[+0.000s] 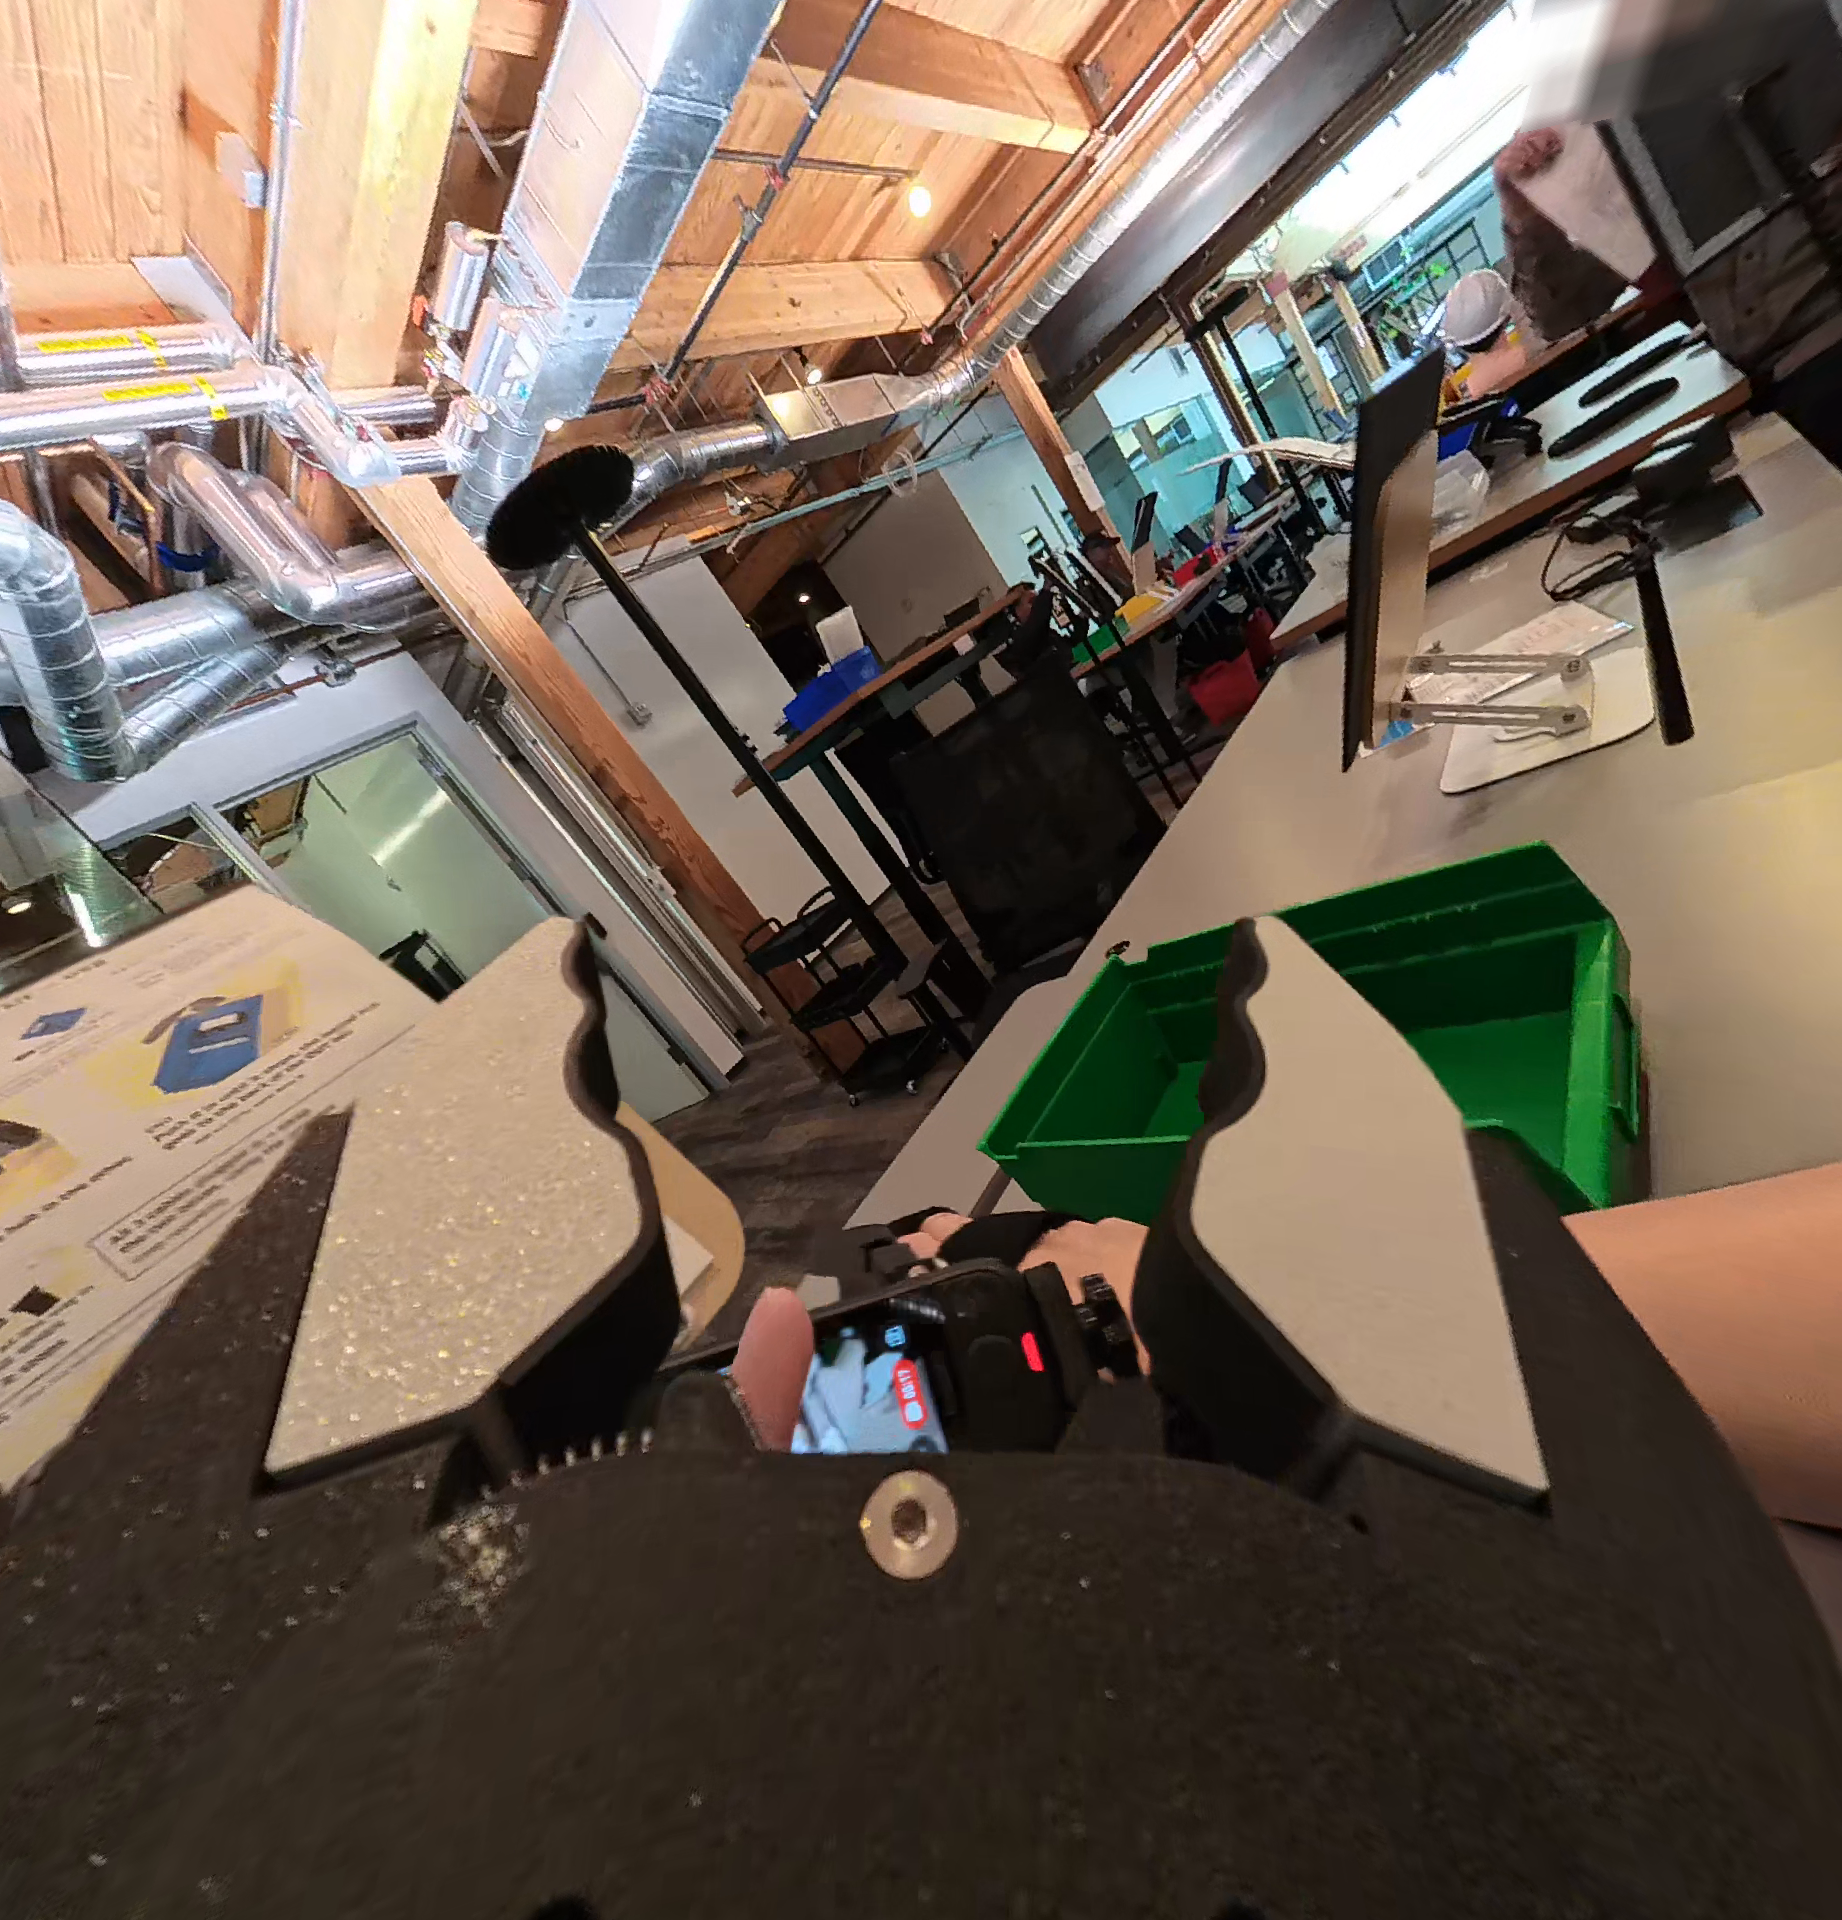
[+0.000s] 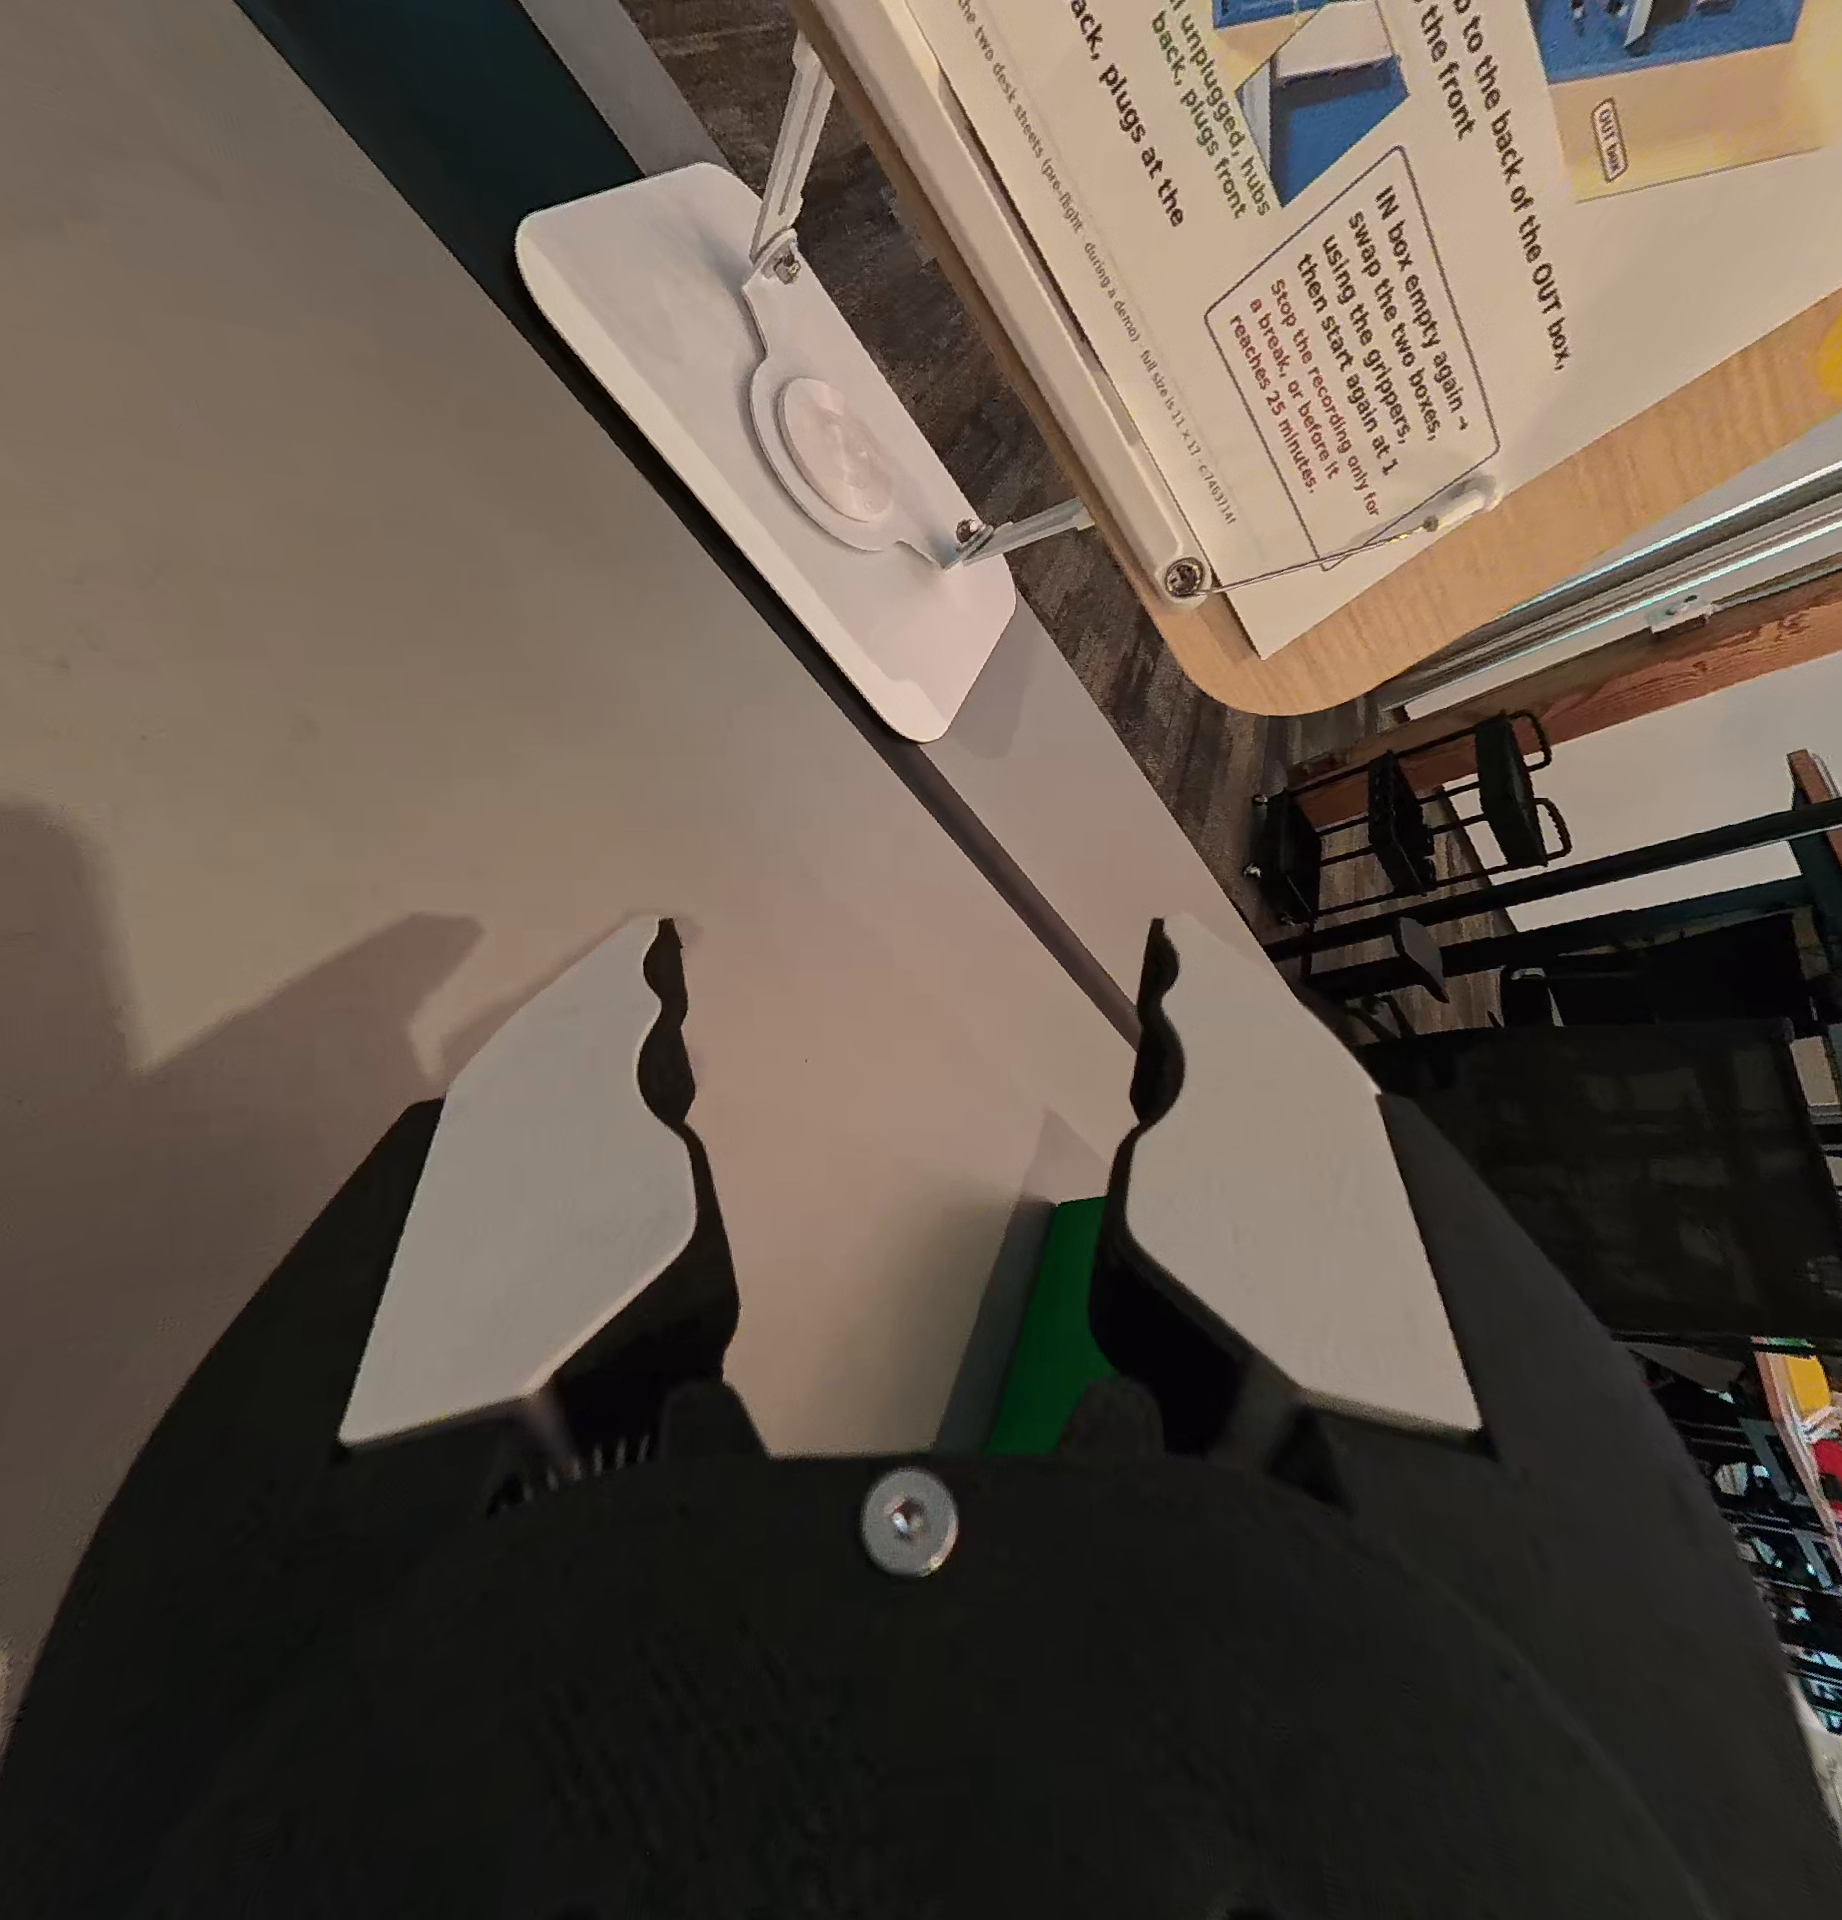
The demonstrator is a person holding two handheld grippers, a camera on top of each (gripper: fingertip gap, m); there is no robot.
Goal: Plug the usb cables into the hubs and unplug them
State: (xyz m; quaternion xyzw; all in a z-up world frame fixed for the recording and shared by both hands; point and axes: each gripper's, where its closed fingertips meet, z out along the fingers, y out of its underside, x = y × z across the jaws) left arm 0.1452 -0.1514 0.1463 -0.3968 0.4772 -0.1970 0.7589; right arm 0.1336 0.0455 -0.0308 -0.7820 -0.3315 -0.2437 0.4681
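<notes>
No usb cable or hub shows in either view. My left gripper (image 1: 917,935) is open and empty, tilted up toward the ceiling and the room. Low between its fingers I see a hand (image 1: 777,1361) on the back of the other gripper's camera (image 1: 958,1361). A green bin (image 1: 1499,997) stands on the grey table (image 1: 1519,831) just beyond; the part of its inside that shows is empty. My right gripper (image 2: 912,930) is open and empty, held over the bare grey table (image 2: 273,520). A green bin edge (image 2: 1052,1340) shows low between its fingers.
An instruction sheet on a tilted stand (image 1: 138,1122) is at the left; in the right wrist view it (image 2: 1416,260) rises from a white base plate (image 2: 751,436) at the table edge. A second stand (image 1: 1395,561) is farther along the table. A forearm (image 1: 1727,1320) crosses at right. About 25 centimeters separates my left fingertips from my right. Measured from the fingertips, the white base plate (image 2: 751,436) is 25 centimeters or so from the right gripper and 50 centimeters from the left.
</notes>
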